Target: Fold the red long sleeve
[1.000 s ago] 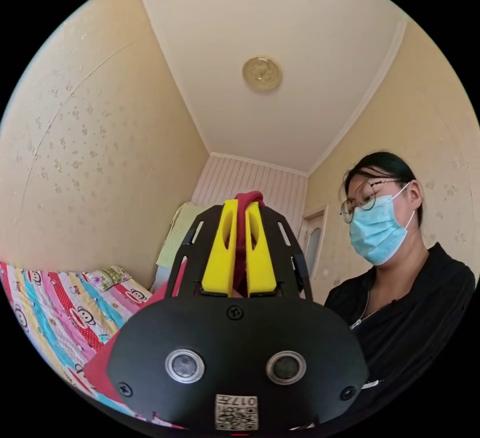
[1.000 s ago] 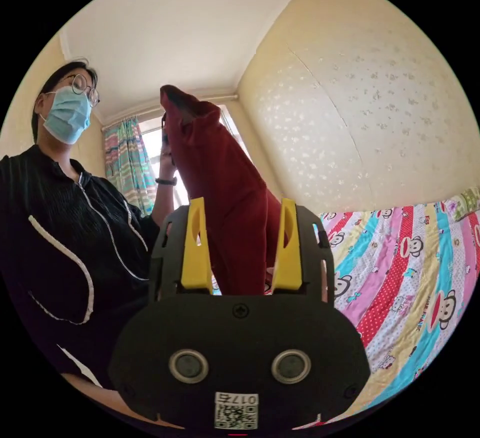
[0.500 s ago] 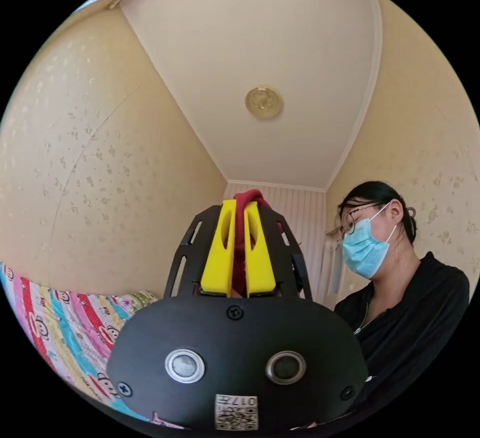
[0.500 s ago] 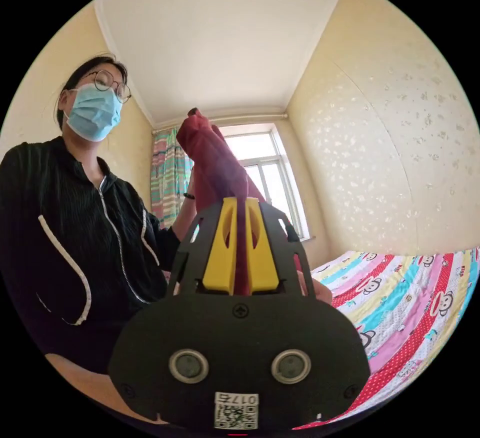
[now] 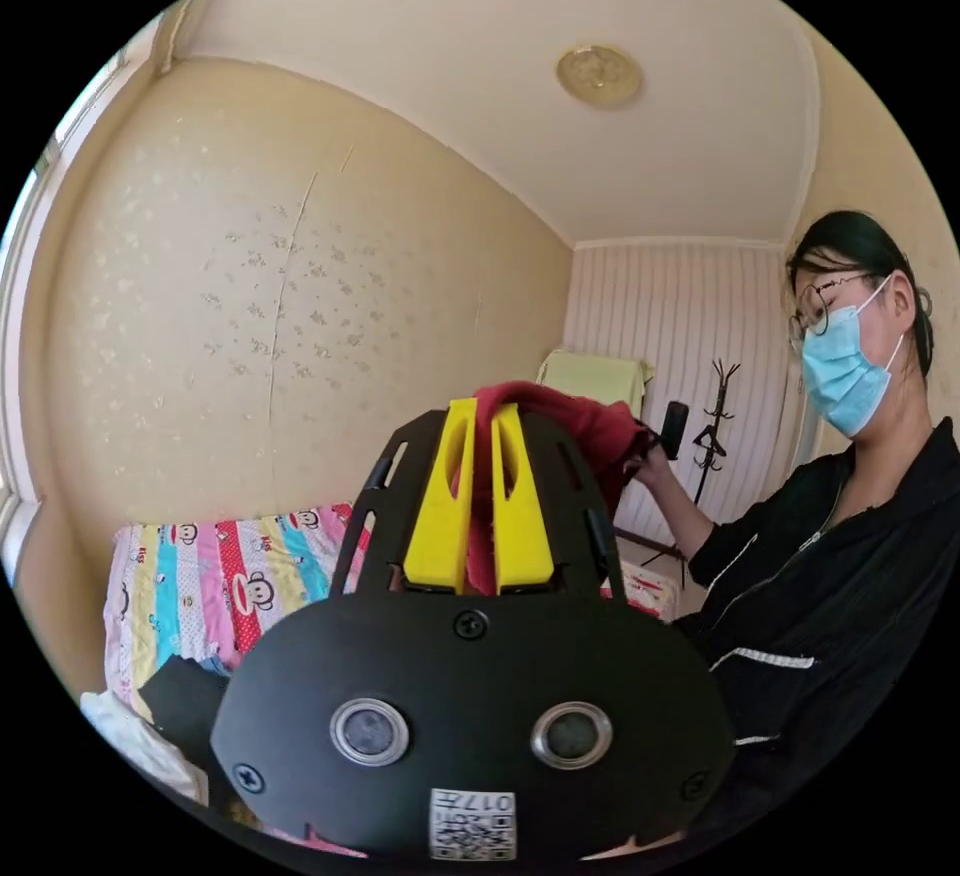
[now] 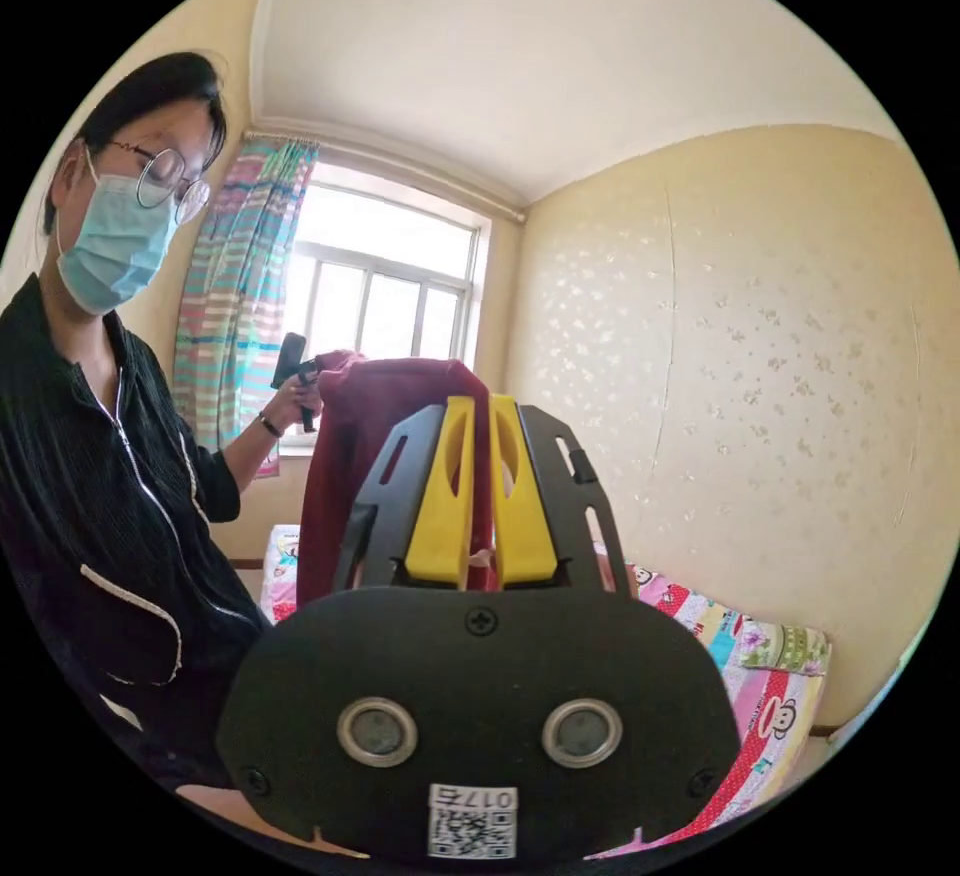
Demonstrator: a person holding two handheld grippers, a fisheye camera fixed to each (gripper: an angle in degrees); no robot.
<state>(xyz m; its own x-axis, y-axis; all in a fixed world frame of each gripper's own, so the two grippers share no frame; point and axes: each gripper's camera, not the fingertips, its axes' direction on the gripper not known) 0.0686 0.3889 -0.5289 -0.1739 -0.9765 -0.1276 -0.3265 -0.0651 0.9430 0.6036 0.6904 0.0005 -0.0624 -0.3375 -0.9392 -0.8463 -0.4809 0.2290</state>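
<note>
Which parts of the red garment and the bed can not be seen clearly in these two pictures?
- Red garment: in the right gripper view its lower part is behind the right hand-held gripper, so sleeves and fold state are hidden.
- In the left gripper view the left hand-held gripper covers most of the cloth.
- Bed: cut off by gripper bodies and picture edges.
- Dark and white items on it are too cropped to identify.

Long sleeve [image 5: 560, 426] between grippers (above bed [image 5: 220, 586])
</note>
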